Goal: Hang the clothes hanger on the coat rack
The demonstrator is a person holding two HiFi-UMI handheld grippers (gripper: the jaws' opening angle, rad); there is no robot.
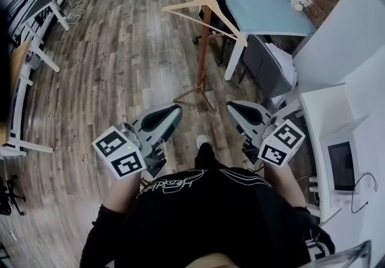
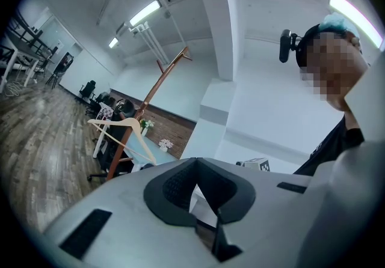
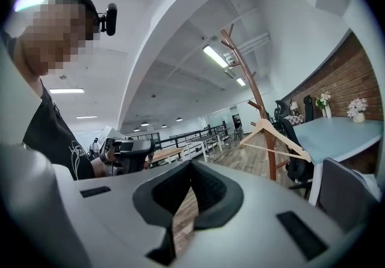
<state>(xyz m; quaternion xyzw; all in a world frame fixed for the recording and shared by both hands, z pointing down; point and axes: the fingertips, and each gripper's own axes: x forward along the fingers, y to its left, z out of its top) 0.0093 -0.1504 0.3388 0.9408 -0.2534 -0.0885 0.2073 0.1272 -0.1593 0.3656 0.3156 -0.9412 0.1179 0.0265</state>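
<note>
Grey jaws on the left gripper (image 1: 171, 113) and right gripper (image 1: 236, 110) are pressed together, holding nothing. The wooden hanger (image 1: 184, 4) hangs on the coat rack (image 1: 201, 62), well apart from both. Risk: the hook's seating cannot be made out, and a shallow seat could let it slip off.

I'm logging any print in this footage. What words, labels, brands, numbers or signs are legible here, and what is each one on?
Nothing reads for certain.
White script on the black shirt: upside down and blurred, unreadable.
Left marker cube and right marker cube: black-and-white square patterns only, no letters.
Screen at the right: dark, nothing legible.
</note>
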